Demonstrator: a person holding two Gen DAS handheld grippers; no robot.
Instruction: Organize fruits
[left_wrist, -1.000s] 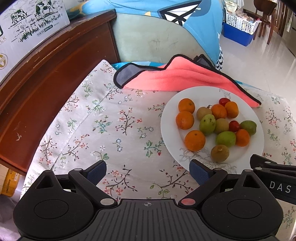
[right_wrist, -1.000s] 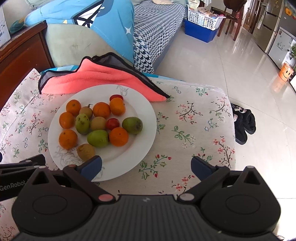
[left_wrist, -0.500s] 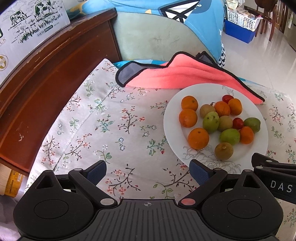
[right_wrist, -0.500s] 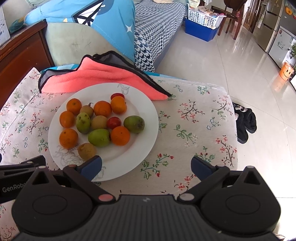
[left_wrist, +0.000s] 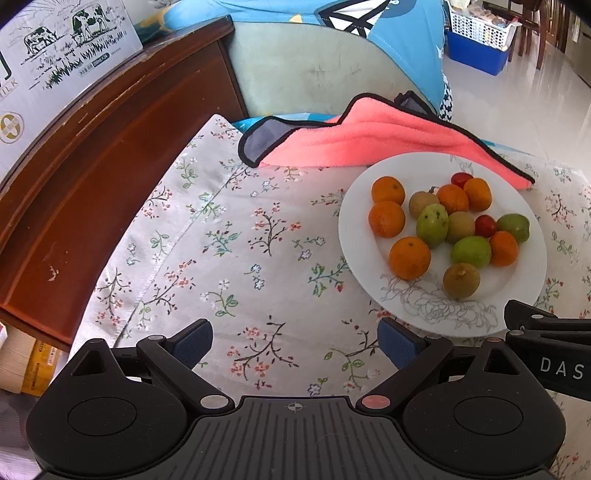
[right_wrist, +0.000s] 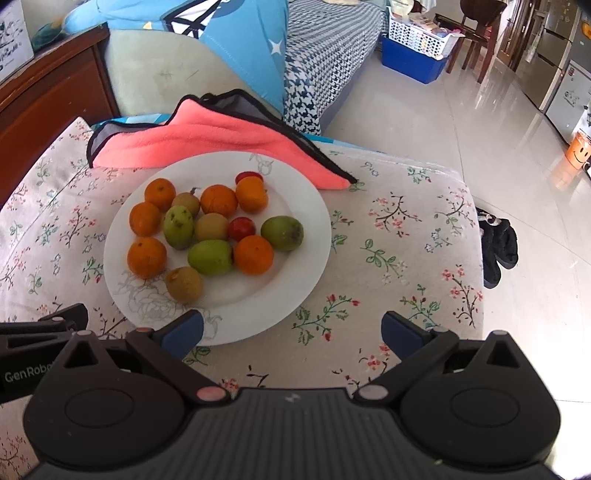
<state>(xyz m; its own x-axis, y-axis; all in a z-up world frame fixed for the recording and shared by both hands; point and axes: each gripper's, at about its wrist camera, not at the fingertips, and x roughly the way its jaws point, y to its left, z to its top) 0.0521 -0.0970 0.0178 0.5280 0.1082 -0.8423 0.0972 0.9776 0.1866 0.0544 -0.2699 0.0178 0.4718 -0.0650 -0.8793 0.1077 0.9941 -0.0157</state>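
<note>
A white plate (left_wrist: 354, 236) (right_wrist: 310, 221) on a floral cloth holds several oranges (left_wrist: 409, 257) (right_wrist: 146, 257), green fruits (left_wrist: 471, 251) (right_wrist: 209, 257), brown fruits (left_wrist: 461, 280) (right_wrist: 184, 284) and small red fruits (left_wrist: 485, 225) (right_wrist: 241, 228). My left gripper (left_wrist: 295, 341) is open and empty, over bare cloth to the left of the plate. My right gripper (right_wrist: 291, 330) is open and empty, near the plate's front right rim.
A pink towel (left_wrist: 354, 142) (right_wrist: 207, 142) lies behind the plate, touching its far rim. A wooden cabinet (left_wrist: 92, 177) stands to the left with a milk carton box (left_wrist: 55, 55) on it. The cushion's right edge (right_wrist: 476, 236) drops to a tiled floor with black slippers (right_wrist: 496, 245).
Both grippers have eased slightly forward and the left view shifted a little left, so the plate sits further right in it. Both stay open. No fruit has moved.
</note>
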